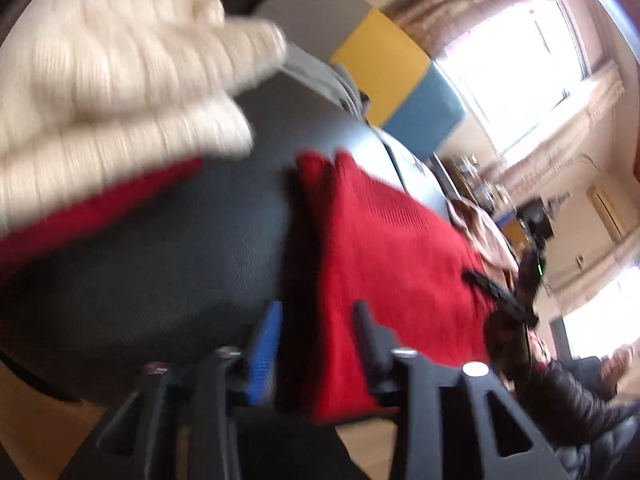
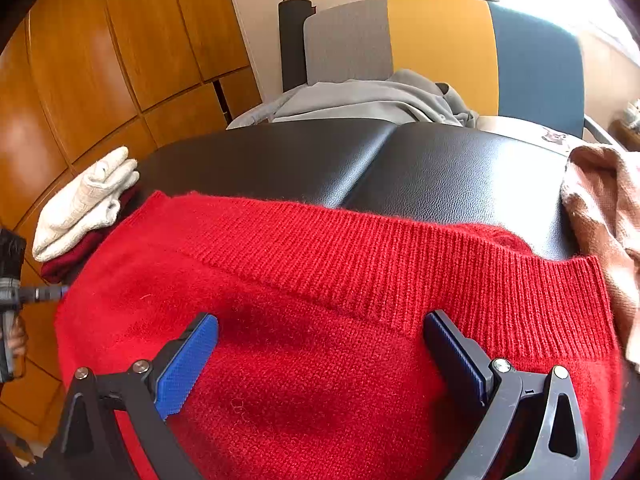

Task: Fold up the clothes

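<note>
A red knit sweater (image 2: 320, 300) lies folded on the black padded table (image 2: 440, 168), ribbed hem toward the far side. My right gripper (image 2: 320, 344) is open just above it, one blue-padded finger to each side. In the left wrist view the same sweater (image 1: 384, 256) shows, blurred. My left gripper (image 1: 316, 320) is open at its left edge, with the sweater's edge between the fingers. A folded stack of a white knit (image 2: 84, 204) on a dark red garment (image 2: 68, 260) sits at the table's left edge; it fills the upper left of the left wrist view (image 1: 112, 92).
A grey garment (image 2: 360, 100) lies at the table's far side before a grey, yellow and blue chair back (image 2: 440, 40). A tan garment (image 2: 604, 208) hangs at the right edge. Wooden cabinets (image 2: 100, 60) stand to the left. A person in a dark jacket (image 1: 580, 392) sits beyond.
</note>
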